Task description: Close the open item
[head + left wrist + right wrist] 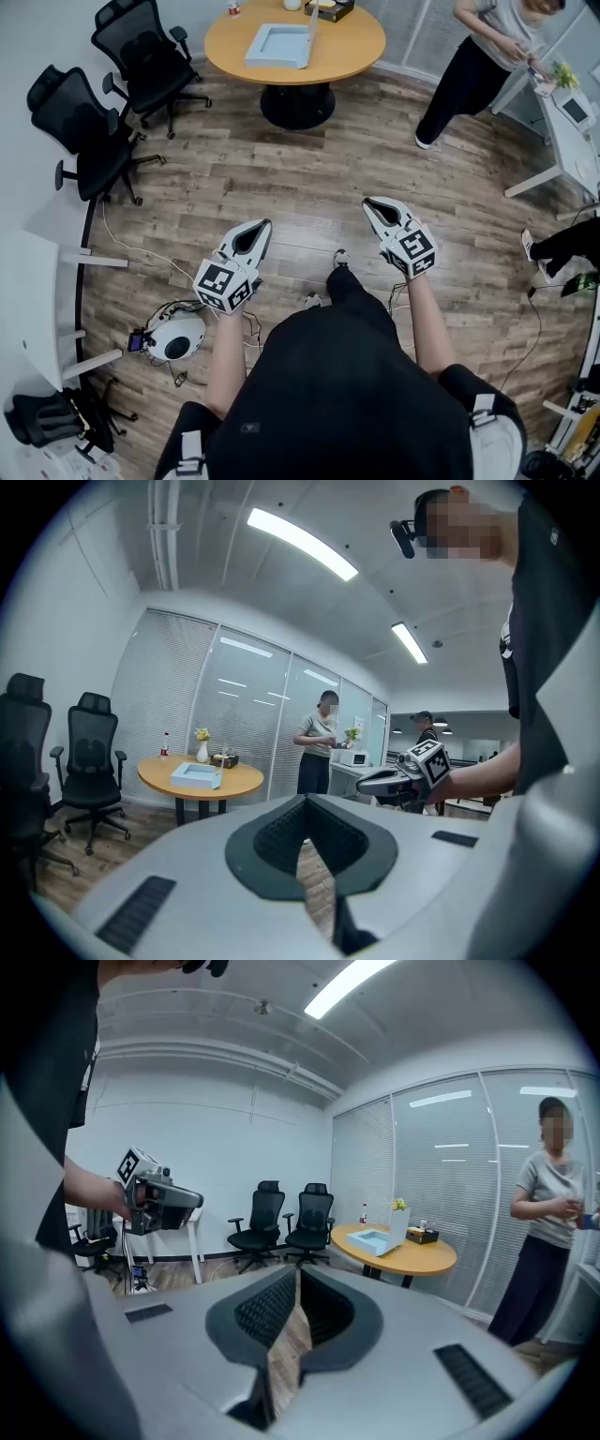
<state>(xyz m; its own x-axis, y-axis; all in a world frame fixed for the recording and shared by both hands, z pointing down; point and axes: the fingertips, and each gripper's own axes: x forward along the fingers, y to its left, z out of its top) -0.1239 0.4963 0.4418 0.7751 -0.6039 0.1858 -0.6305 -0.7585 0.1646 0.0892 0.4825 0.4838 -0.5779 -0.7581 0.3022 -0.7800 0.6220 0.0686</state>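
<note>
From the head, the open box (277,44) is seen on the round table (356,47), well ahead of both tools. In the left gripper (305,838) view, the jaws are clenched on nothing; flowers are held in a vase (202,752) beside the box. In the right gripper (295,1283) view, the jaws are likewise closed and empty.

Office w/ wood floor (281,178), seen from above.
Round wooden table (356,47) top centre; black office chair (141,52) + 2nd chair (80,131) upper left; person (469,66) standing upper right by white desk (577,150); white rounded device (176,336) w/ cables lower left.
</note>
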